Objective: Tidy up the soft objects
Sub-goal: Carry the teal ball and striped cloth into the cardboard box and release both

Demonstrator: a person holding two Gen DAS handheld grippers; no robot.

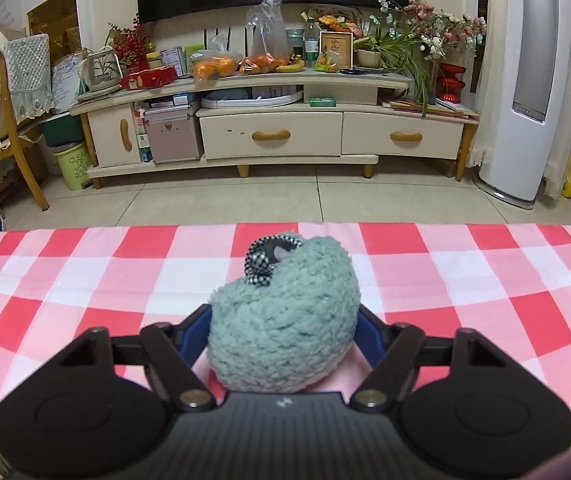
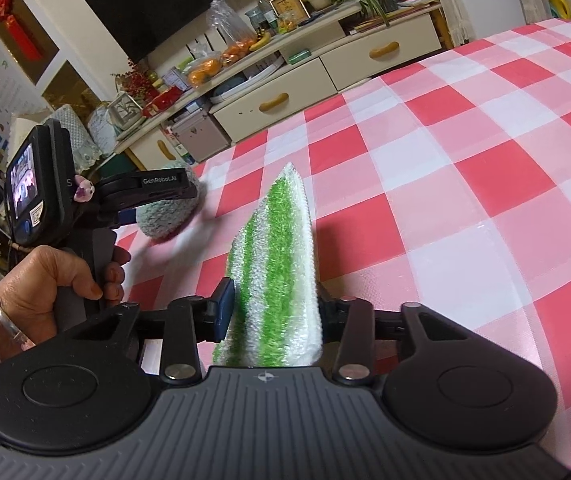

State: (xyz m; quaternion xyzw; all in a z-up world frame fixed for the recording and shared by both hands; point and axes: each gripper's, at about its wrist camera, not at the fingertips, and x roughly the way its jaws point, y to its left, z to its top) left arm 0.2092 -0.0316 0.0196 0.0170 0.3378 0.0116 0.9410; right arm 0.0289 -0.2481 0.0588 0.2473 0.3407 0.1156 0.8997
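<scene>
Above the checked bench (image 1: 85, 280), each claw is clenched on one item for sorting: left claw (image 1: 283, 332) grasps the teal plush (image 1: 285, 320), right claw (image 2: 275, 312) the green-striped cloth (image 2: 277, 272).

A red, pink and white checked tablecloth (image 1: 465, 280) covers the table. Beyond stands a cream TV cabinet (image 1: 273, 136) (bagged oranges (image 1: 213, 66), possibly bananas (image 1: 290, 66)), beside a tall white tower fan (image 1: 525, 80).
</scene>
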